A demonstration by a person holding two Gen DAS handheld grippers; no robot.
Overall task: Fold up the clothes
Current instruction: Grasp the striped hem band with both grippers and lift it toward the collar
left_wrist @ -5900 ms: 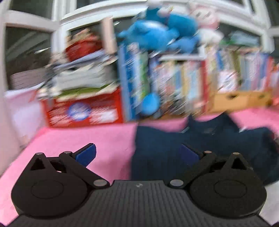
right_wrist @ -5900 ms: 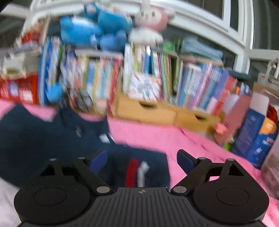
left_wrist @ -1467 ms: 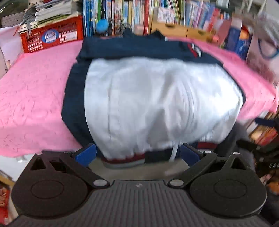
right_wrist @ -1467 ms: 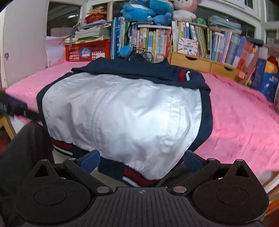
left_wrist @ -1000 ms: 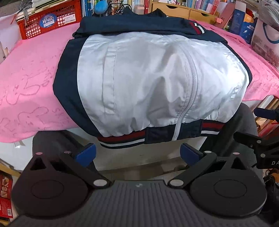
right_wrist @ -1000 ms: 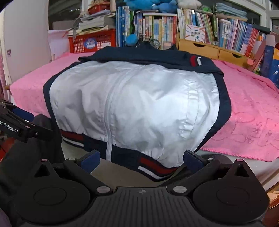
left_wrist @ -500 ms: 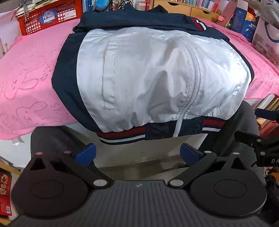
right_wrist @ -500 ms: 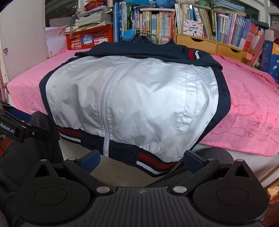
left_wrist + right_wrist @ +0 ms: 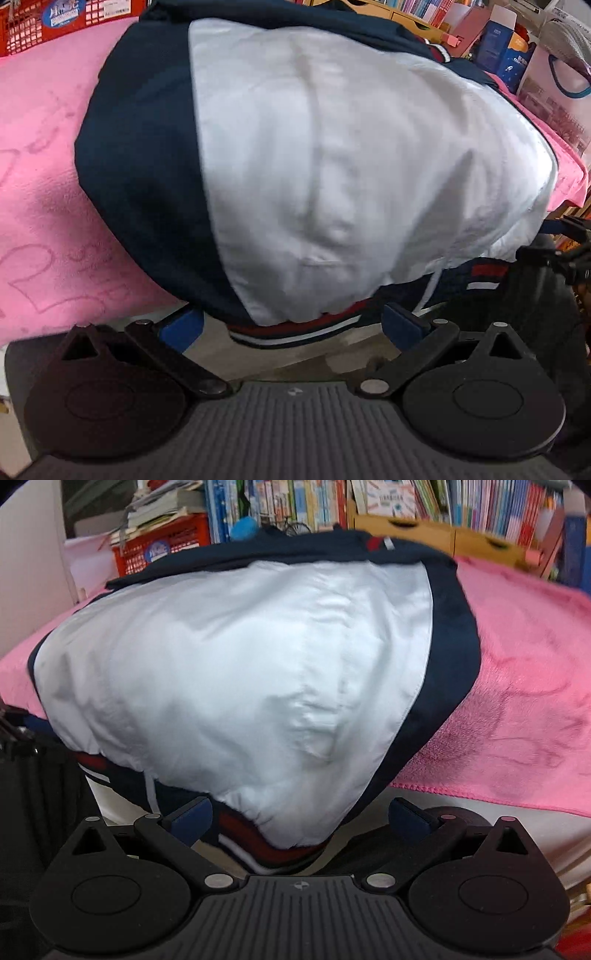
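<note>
A white and navy jacket lies spread on the pink blanket, its red, white and navy striped hem hanging over the near edge. My left gripper is open, its blue fingers on either side of the hem's left corner. In the right wrist view the same jacket fills the frame. My right gripper is open around the hem's right corner. Neither gripper pinches the cloth. The right gripper shows at the far right of the left view as a black frame.
Behind the blanket stand a red crate, a row of books and wooden drawers. A blue box and a bag sit at the right. The person's dark trouser leg is below the edge.
Both grippers have moved forward and closer to the jacket's hem; the hem corners now sit between the open fingers. The jacket itself has not shifted.
</note>
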